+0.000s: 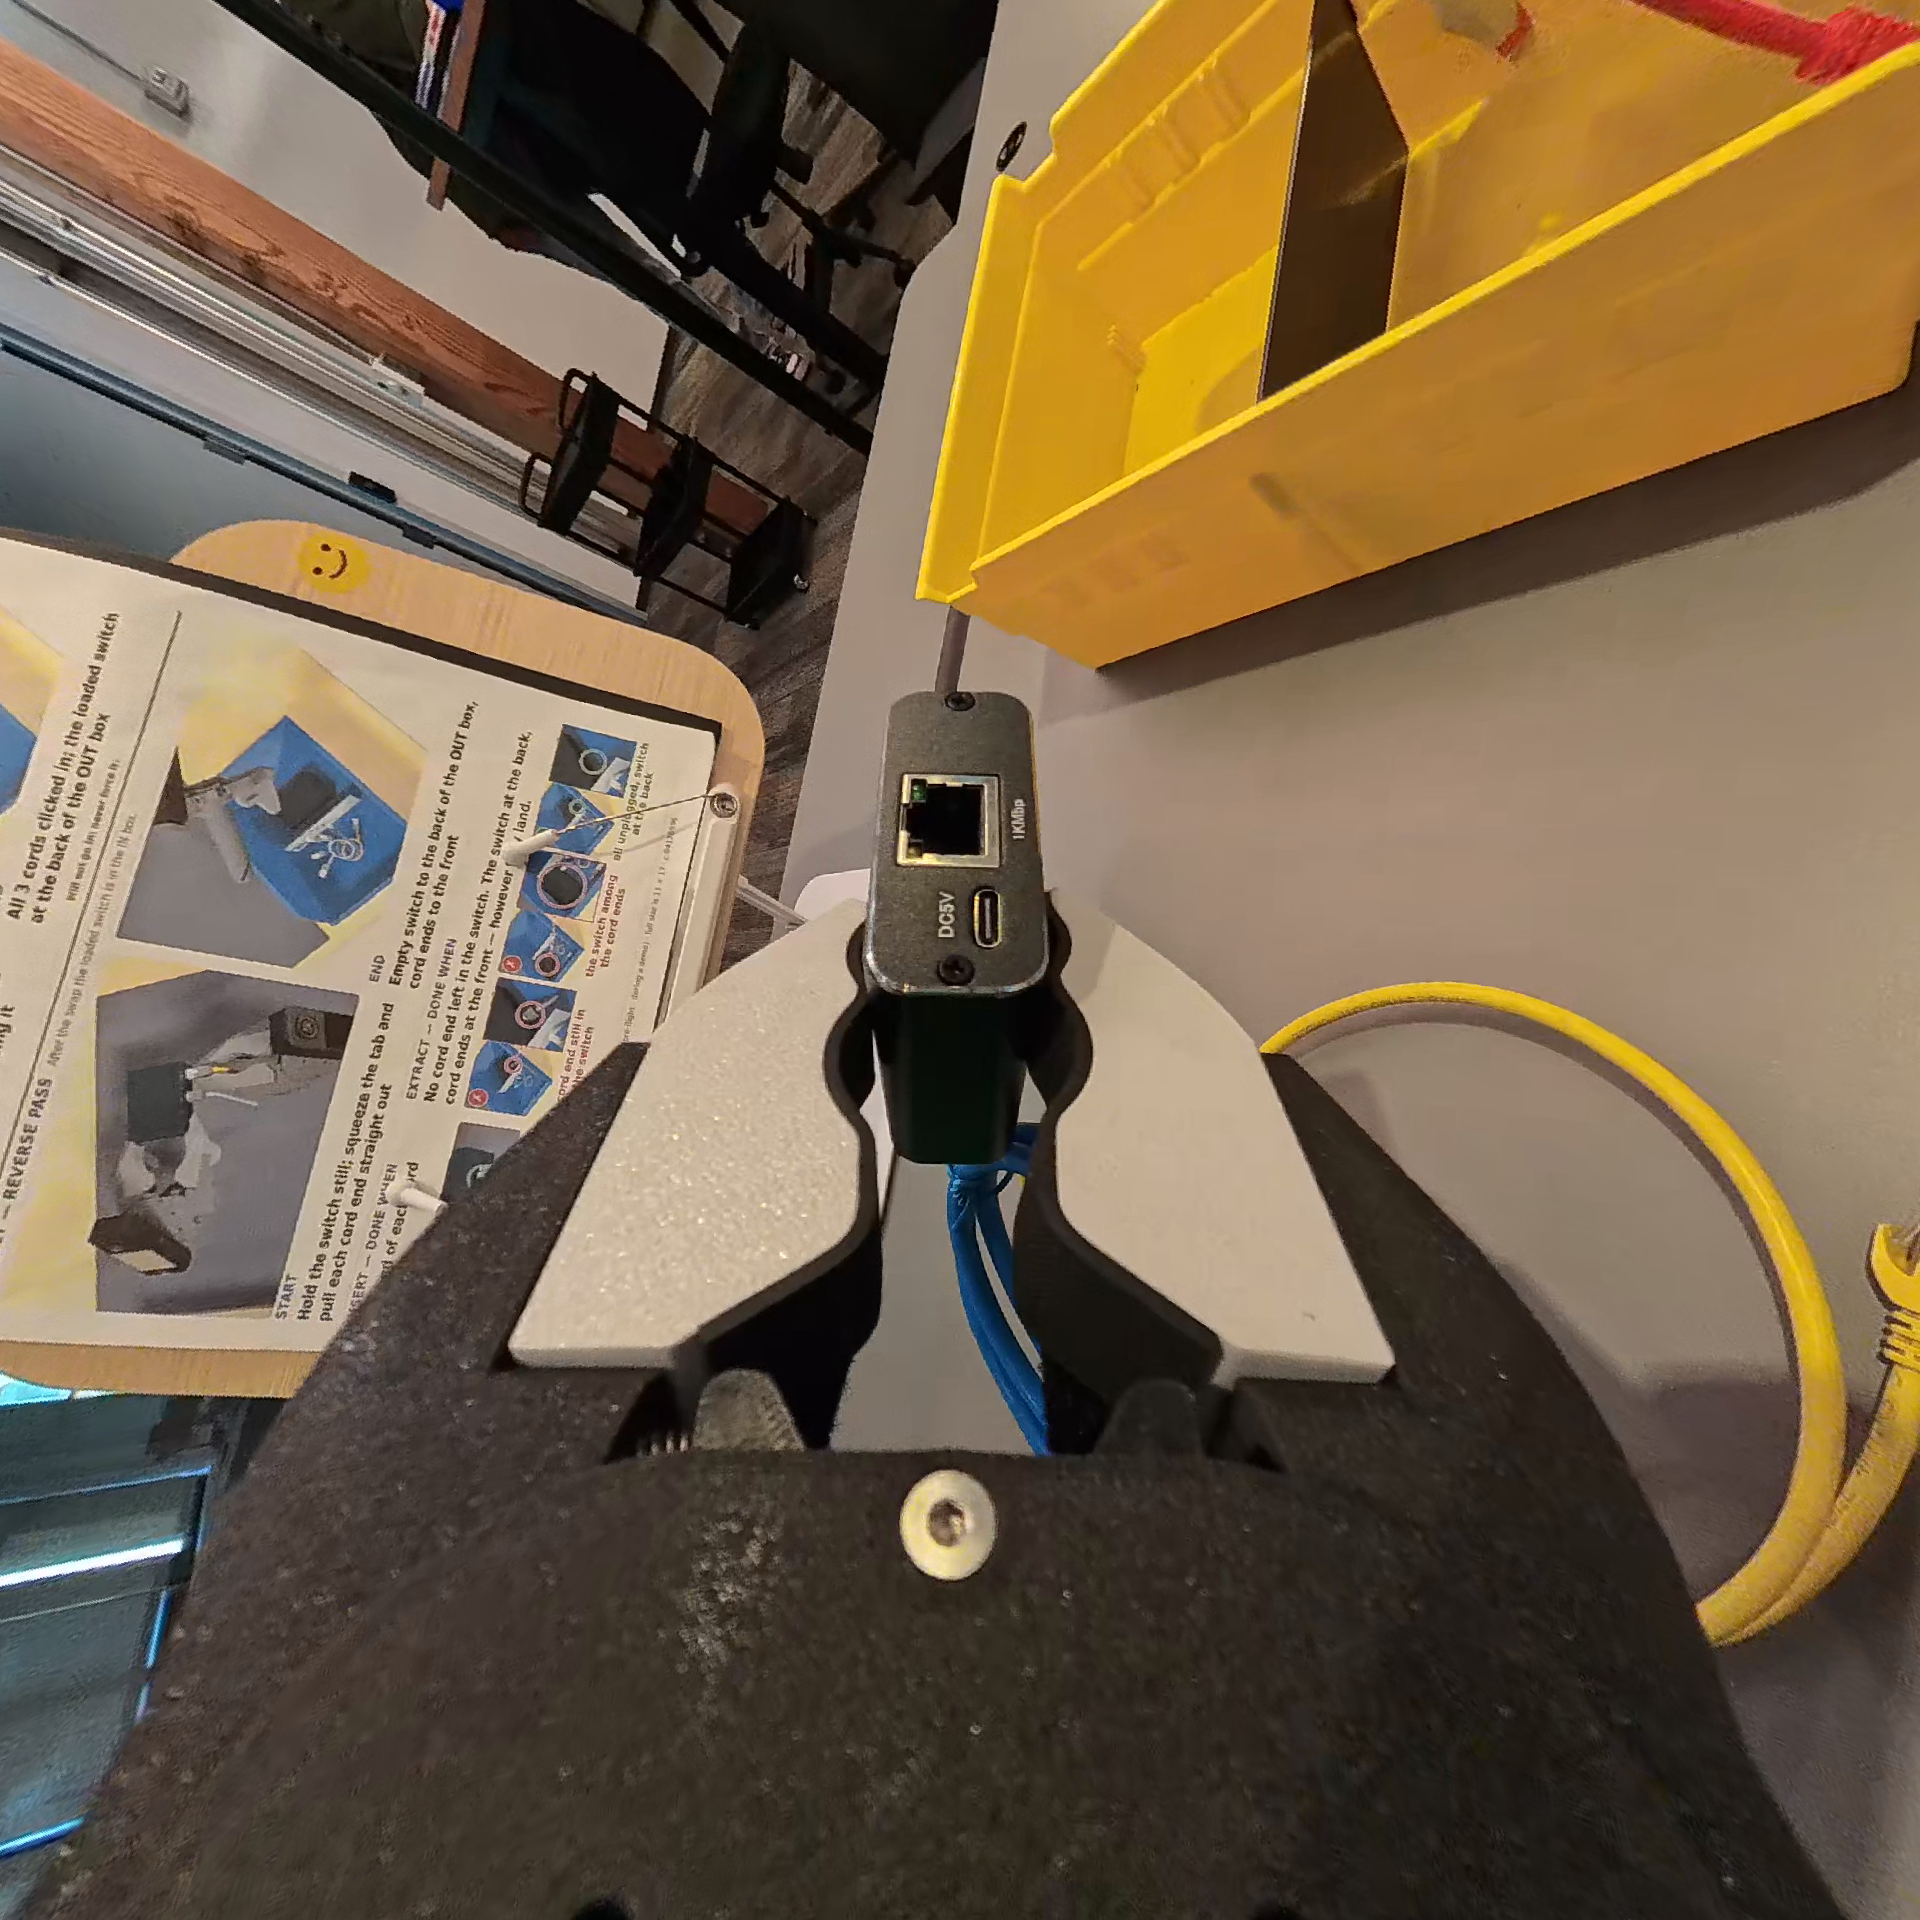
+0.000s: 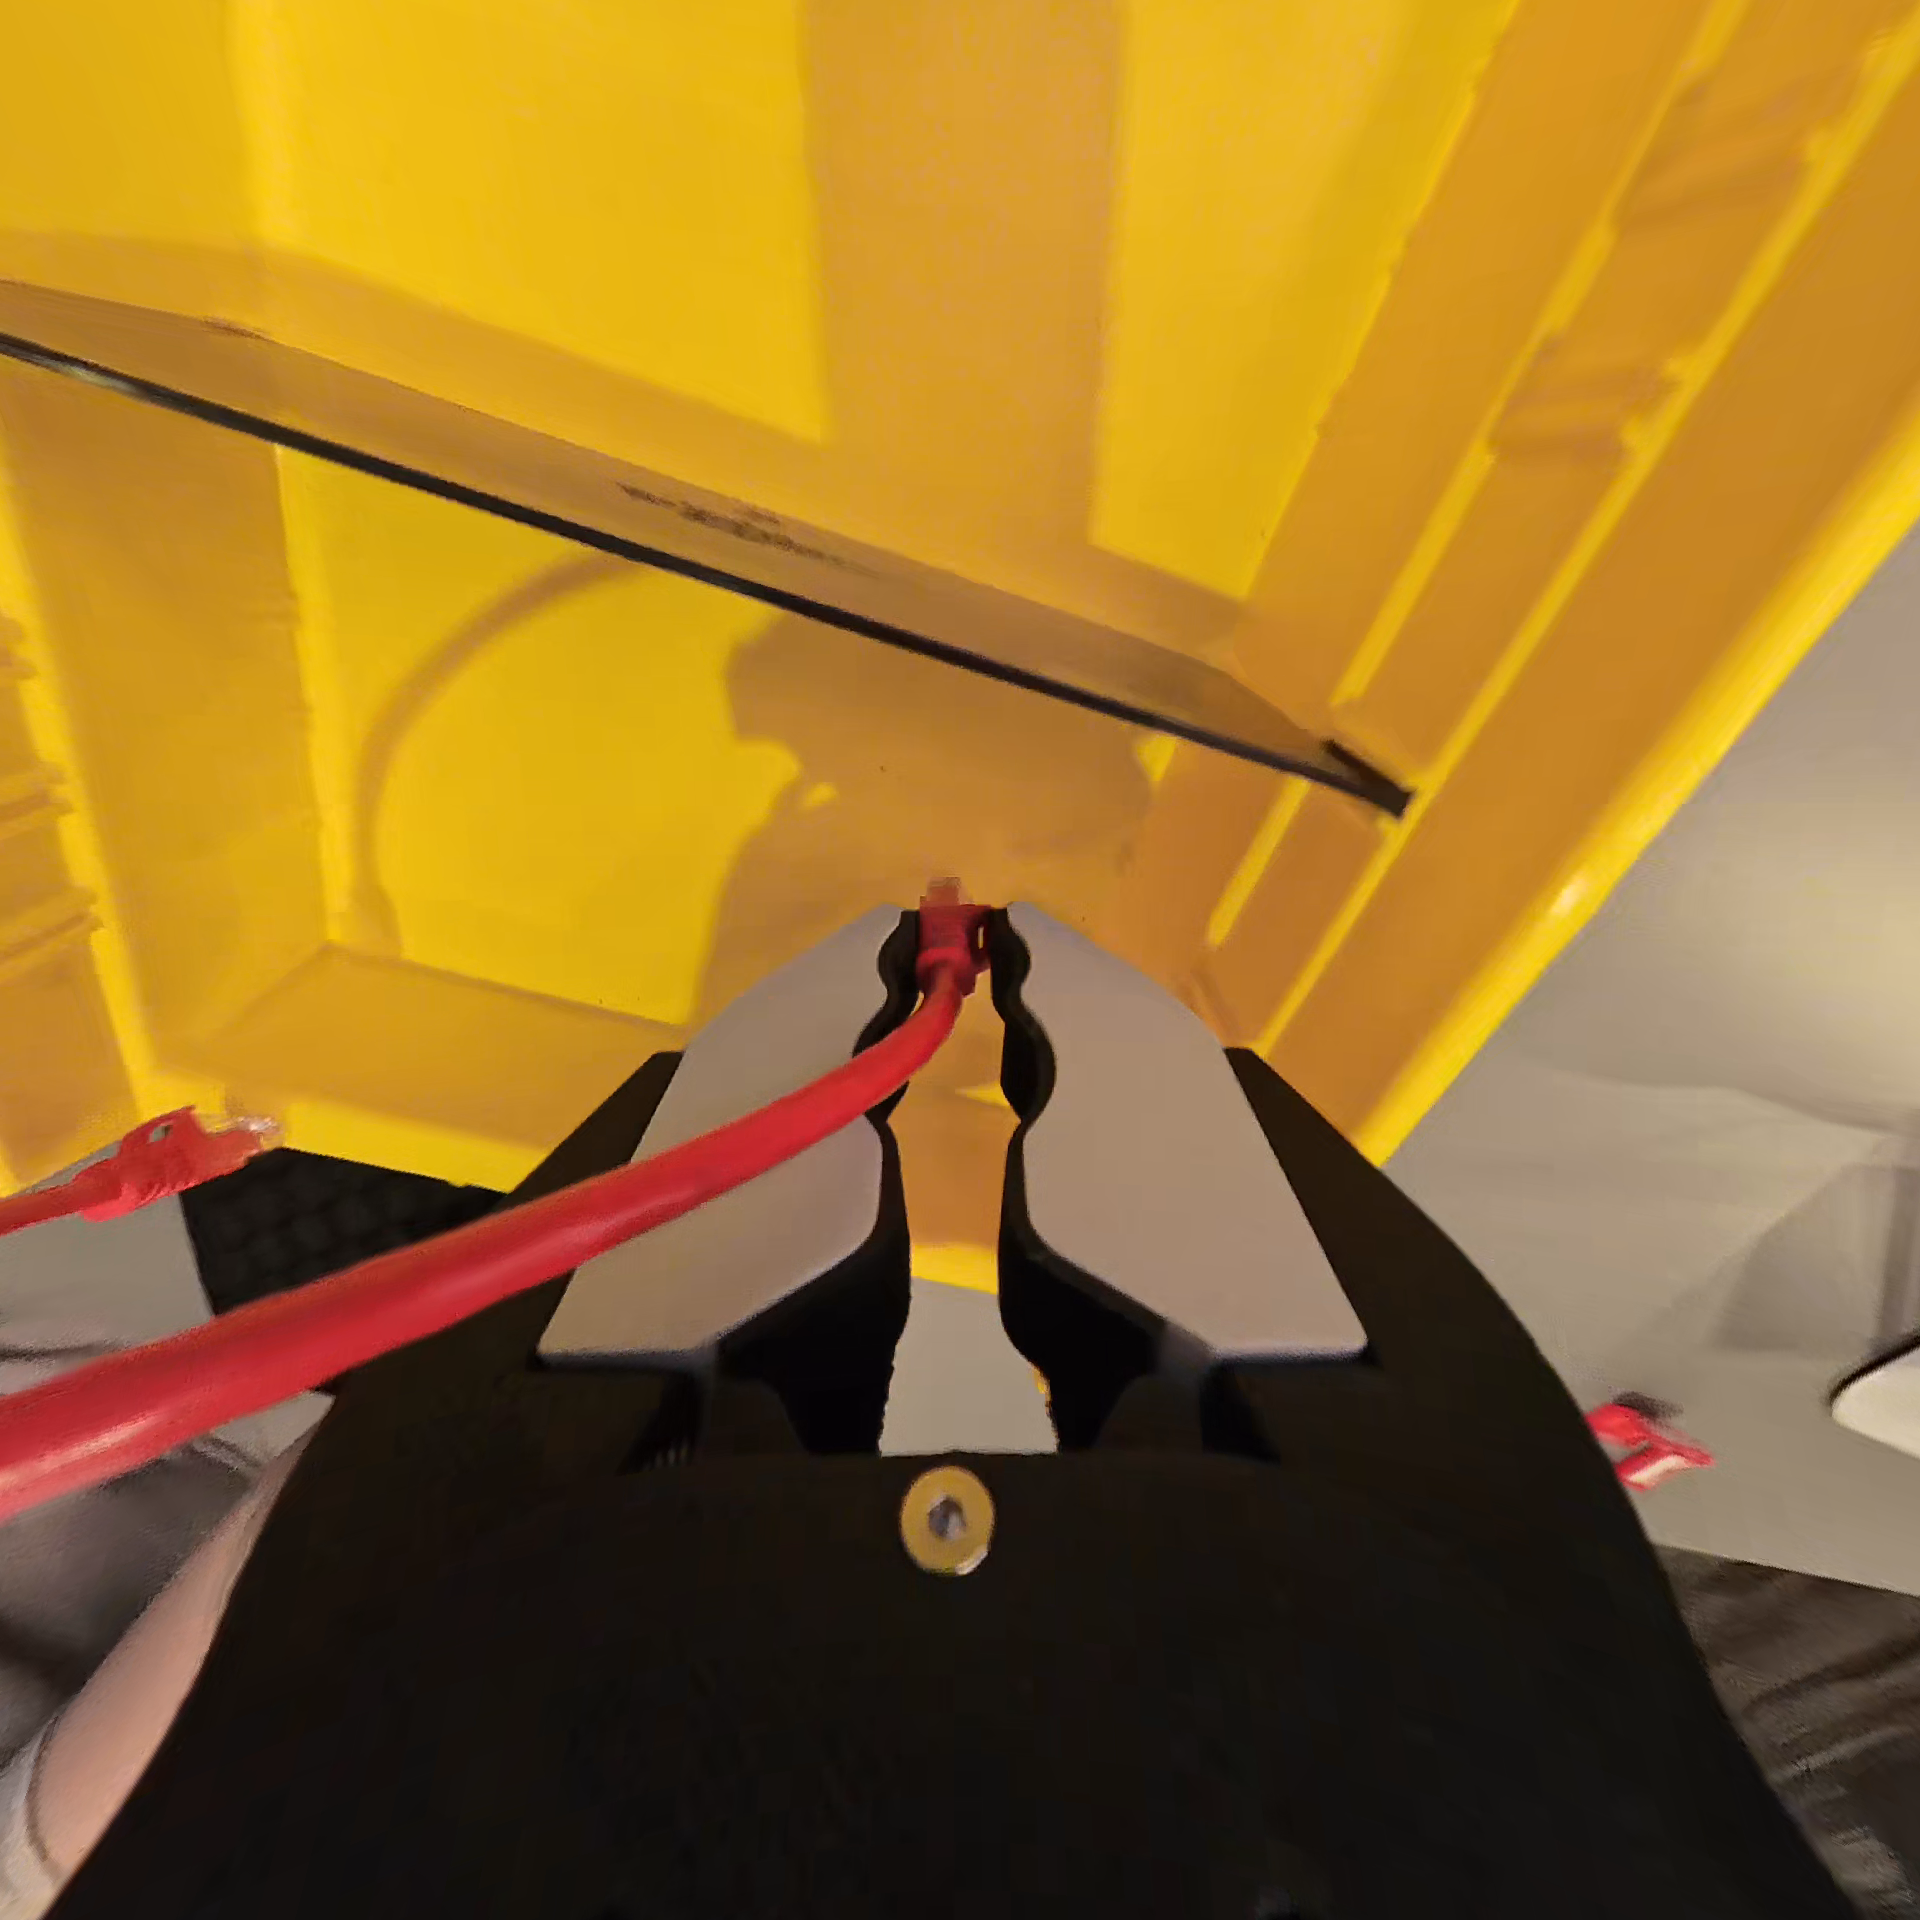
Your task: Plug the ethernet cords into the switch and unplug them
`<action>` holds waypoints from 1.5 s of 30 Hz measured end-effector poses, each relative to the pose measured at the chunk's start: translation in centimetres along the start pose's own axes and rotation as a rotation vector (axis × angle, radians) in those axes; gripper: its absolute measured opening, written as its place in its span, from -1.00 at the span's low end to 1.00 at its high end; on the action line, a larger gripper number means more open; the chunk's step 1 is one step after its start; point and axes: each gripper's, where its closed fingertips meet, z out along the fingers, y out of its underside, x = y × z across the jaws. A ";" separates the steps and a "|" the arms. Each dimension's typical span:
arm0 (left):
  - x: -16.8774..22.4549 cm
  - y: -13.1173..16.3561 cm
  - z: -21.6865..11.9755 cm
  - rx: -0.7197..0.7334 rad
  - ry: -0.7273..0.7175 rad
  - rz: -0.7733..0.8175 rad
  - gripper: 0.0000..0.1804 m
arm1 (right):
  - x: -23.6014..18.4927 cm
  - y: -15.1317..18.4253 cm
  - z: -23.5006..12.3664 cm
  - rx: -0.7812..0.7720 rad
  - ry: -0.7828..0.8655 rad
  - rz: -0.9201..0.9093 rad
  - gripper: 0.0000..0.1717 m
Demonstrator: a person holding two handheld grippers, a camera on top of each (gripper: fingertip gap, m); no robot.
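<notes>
Left claw point(image 1: 961, 1023) grips the switch point(image 1: 961, 852); right claw point(image 2: 951, 935) pinches the red cord's plug point(image 2: 948, 935). Risk: trailing cord drags the plug askew, so it misses the port.

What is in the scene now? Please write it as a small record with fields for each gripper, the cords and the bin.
left gripper: shut on the dark switch, empty port facing the camera
right gripper: shut on the plug of the red cord, over the yellow bin
blue cord: hangs under the switch
yellow cord: loose on the grey table
bin divider: dark, upright
</notes>
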 end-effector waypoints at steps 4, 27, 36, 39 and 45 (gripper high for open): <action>-0.1 -0.1 -0.2 0.004 0.000 -0.002 -0.72 | 1.3 -0.2 -1.5 0.100 0.001 0.098 -0.84; -0.6 -1.3 -2.0 0.111 0.054 -0.083 -0.72 | -11.7 -8.4 -17.4 0.882 0.021 -0.458 -0.45; 0.7 -0.9 -2.0 0.053 0.105 -0.027 -0.72 | -31.1 -8.7 -17.8 1.227 0.270 -1.403 -0.52; 1.5 -1.4 -1.8 0.056 0.132 -0.006 -0.72 | -31.3 -9.2 -15.9 1.136 0.317 -1.434 -0.52; 1.7 -2.0 -2.0 0.073 0.100 0.038 -0.71 | -30.9 -9.3 -15.4 1.094 0.315 -1.448 -0.70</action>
